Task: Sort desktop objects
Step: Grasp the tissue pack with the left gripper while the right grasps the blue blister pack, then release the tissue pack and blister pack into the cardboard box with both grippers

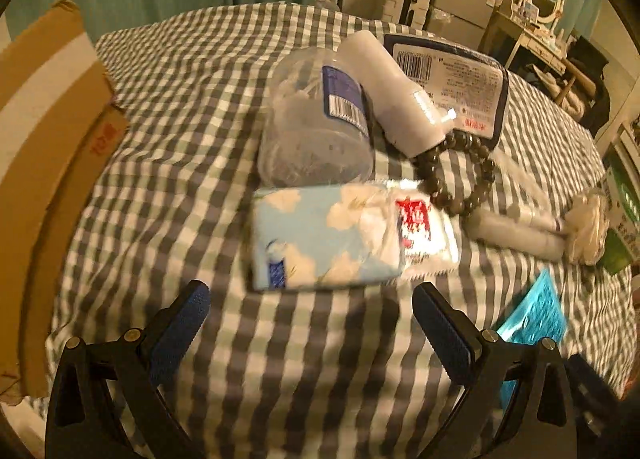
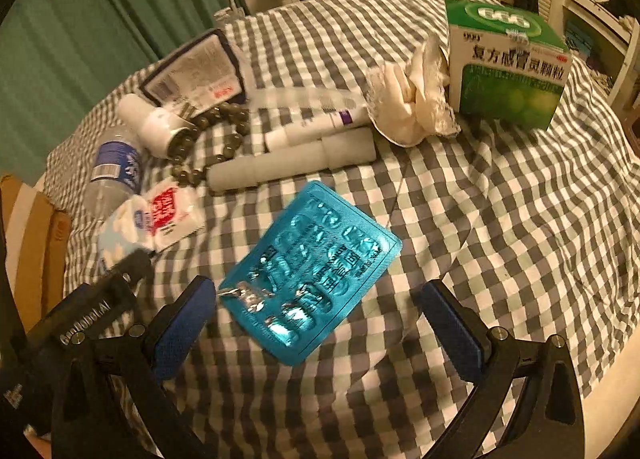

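My left gripper is open, just short of a sky-blue tissue pack that partly covers a white and red sachet. Behind them lie a clear plastic bottle, a white bottle, a dark bead bracelet and a flat pack with a barcode label. My right gripper is open, with a teal blister pack lying between and just ahead of its fingers. Farther off are grey tubes, crumpled white cloth and a green medicine box.
Everything lies on a wrinkled grey-and-white checked cloth. An open cardboard box stands at the left edge. The left gripper's body shows at the right wrist view's lower left. Green curtains and cluttered furniture lie beyond.
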Demonstrator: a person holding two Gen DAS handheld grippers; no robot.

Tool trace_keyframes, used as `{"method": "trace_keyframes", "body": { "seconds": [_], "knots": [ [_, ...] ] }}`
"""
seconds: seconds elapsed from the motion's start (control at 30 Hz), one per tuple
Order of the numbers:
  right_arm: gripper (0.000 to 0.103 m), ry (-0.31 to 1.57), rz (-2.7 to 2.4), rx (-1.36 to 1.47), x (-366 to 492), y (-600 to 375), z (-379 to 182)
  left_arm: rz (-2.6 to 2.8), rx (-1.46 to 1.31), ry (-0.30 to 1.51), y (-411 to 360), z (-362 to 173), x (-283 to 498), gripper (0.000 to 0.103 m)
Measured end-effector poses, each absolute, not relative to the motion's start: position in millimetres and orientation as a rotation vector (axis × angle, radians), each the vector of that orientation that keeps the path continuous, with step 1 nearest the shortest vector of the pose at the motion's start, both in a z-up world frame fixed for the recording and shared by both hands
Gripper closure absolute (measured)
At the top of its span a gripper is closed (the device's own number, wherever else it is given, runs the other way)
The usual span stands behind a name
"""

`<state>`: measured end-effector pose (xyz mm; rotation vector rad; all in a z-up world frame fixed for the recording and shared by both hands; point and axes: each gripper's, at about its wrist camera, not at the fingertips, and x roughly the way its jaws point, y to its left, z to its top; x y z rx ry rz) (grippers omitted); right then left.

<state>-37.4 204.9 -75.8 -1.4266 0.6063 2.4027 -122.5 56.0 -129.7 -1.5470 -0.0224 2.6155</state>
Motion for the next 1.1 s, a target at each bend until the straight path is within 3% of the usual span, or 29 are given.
{"method": "trace_keyframes", "body": {
  "seconds": [0.33,0.4,0.47,0.6,0.7,1.1],
  "knots": [
    [0.001,0.592,2.338,-1.428,-67,202,-90,2.625,-1.548,-0.101,58,-145,-150,0.000],
    [0.006,0.567,2.321,-1.447,-71,202,-94,2.642,-1.525,-0.077,57,-143,-148,0.007],
    [0.010,0.549,2.317,-1.446,-72,203,-95,2.650,-1.503,-0.053,56,-139,-147,0.027],
    [0.025,0.566,2.321,-1.430,-68,207,-91,2.651,-1.509,-0.072,47,-136,-143,0.028],
    [0.031,0.604,2.347,-1.426,-64,210,-87,2.647,-1.509,-0.064,41,-135,-137,0.028],
    [0.036,0.533,2.479,-1.419,-48,185,-64,2.661,-1.485,-0.078,6,-107,-93,0.028]
  ]
}}
